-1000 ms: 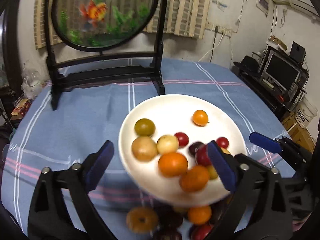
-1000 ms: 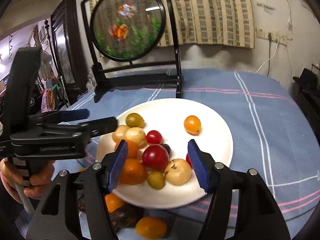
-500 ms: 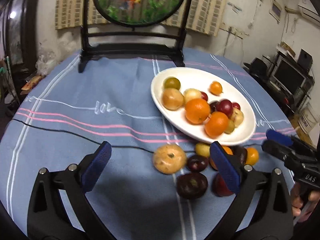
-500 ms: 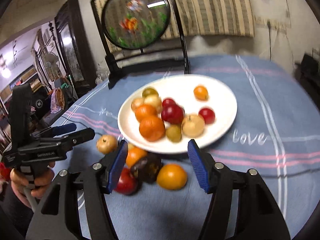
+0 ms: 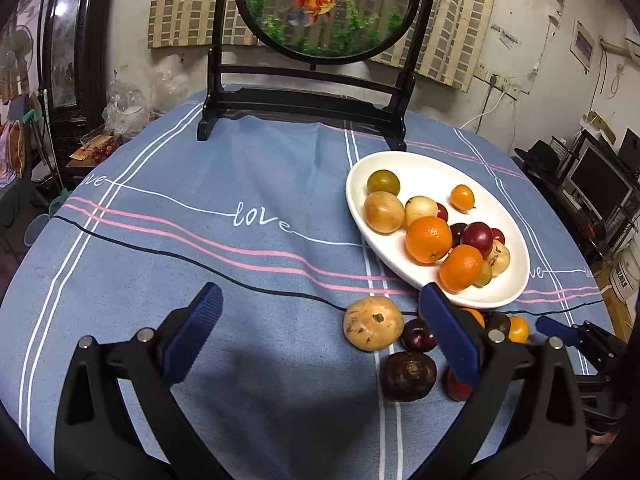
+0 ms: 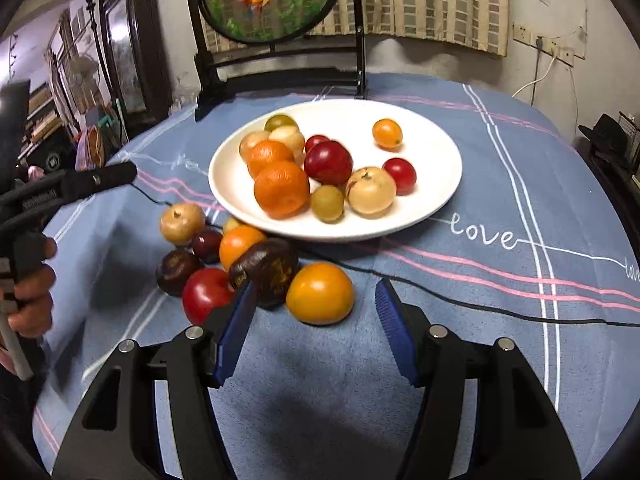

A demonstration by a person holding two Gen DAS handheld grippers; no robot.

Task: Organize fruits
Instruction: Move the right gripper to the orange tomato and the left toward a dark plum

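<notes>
Left wrist view is showing the left gripper (image 5: 320, 334) hanging with its jaws spread wide over the blue tablecloth (image 5: 200, 248), gripping nothing — its blue pads are sitting well apart above bare cloth. Just beyond its right finger, a tan fruit (image 5: 373, 323) is lying on the surface beside a dark purple fruit (image 5: 407, 375) and a small plum (image 5: 418, 335), all of them outside the white plate (image 5: 404, 166). The plate is resting to the right, near the black stand (image 5: 304, 100) of the round goldfish panel, and is carrying oranges, a green fruit, pale yellow ones and red ones.

Right wrist view is showing the right gripper (image 6: 316, 330) also standing open and empty, hovering just in front of the loose pile. An orange-yellow fruit (image 6: 320, 293) is sitting between the lines of its two fingers, a little ahead of the tips and not touched by them. Beside it a dark brown fruit (image 6: 266, 270) is leaning against a red fruit (image 6: 206, 294), with an orange (image 6: 240, 245) behind them, close against the plate's near rim. A black cable (image 6: 460, 300) is running across the cloth — passing under the plate's edge toward the right.
</notes>
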